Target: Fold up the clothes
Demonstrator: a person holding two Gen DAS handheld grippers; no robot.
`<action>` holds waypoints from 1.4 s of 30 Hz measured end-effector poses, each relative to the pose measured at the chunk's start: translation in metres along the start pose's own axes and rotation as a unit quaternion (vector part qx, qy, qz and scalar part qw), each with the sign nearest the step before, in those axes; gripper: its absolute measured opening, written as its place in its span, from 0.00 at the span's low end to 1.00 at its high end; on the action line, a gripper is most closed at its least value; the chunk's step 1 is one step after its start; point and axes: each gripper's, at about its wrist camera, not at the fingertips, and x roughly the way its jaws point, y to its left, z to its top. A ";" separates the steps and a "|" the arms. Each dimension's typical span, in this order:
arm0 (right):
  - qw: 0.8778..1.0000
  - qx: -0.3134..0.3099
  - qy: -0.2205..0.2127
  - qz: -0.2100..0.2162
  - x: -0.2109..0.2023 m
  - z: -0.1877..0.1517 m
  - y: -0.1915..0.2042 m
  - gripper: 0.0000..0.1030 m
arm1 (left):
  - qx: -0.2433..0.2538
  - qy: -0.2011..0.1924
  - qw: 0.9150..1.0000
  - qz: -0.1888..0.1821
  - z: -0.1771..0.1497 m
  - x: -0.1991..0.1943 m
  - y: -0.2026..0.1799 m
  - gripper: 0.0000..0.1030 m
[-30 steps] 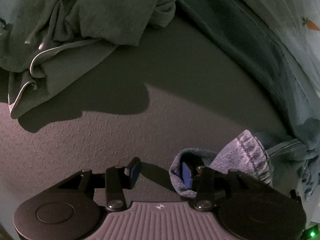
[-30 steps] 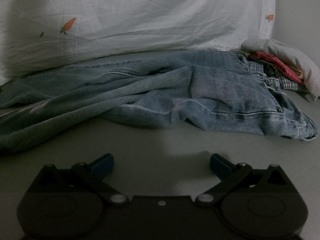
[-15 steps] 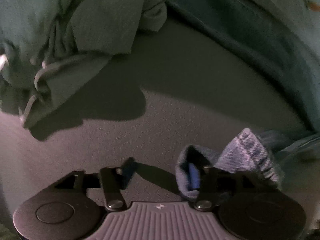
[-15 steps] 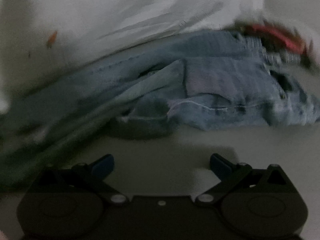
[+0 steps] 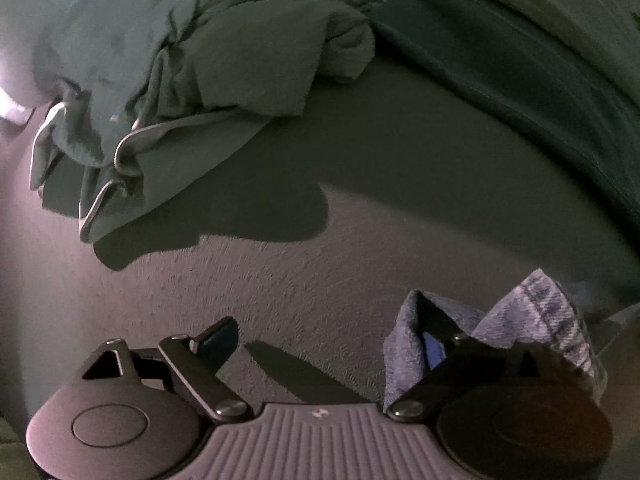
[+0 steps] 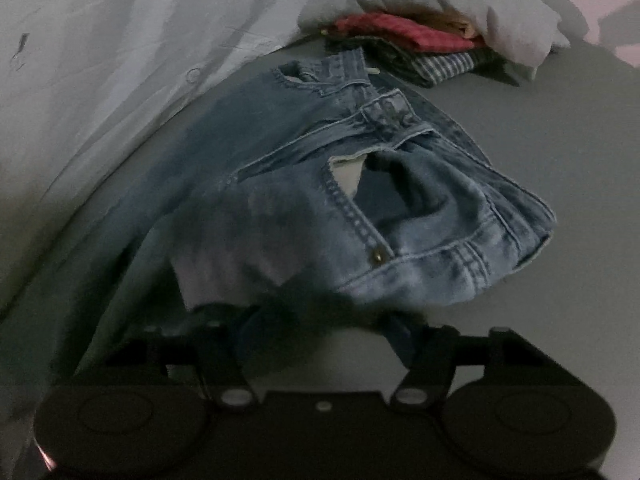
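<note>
The jeans (image 6: 360, 208) lie on the bed (image 6: 560, 128), waistband and fly end to the right and far, legs trailing away left along the white quilt (image 6: 120, 60). They are bunched rather than flat, the front pocket gaping, so no clean fold is evident. The left tongs (image 5: 328, 344) stand wide apart; a denim hem (image 5: 532, 312) is draped over the right-hand finger alone, hooked rather than pinched, which would let the leg end be dragged but not held securely. The right tongs (image 6: 320, 332) sit low against the near edge of the jeans, fingers spread, with denim lying over and between them; the picture is dark there, and no closing on the cloth shows. This placement, one tool at a leg end and one at the hip, suits stretching the garment out or carrying one end over the other; which of these, the view does not settle. A crumpled green garment (image 5: 192, 92) lies far left, and a stack of folded clothes (image 6: 420, 48) rests far right under a grey cloth.
</note>
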 end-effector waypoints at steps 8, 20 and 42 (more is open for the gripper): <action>1.000 0.009 -0.002 -0.014 0.010 0.003 0.017 0.88 | -0.021 0.001 1.000 -0.010 -0.004 0.003 0.001 1.00; 0.999 0.025 -0.013 -0.023 0.016 -0.002 0.019 1.00 | -0.043 -0.033 0.998 -0.028 -0.024 -0.016 -0.013 0.94; 0.958 0.272 -0.023 0.091 -0.008 0.008 -0.065 0.71 | 0.027 -0.079 0.990 -0.112 -0.039 -0.021 -0.084 0.94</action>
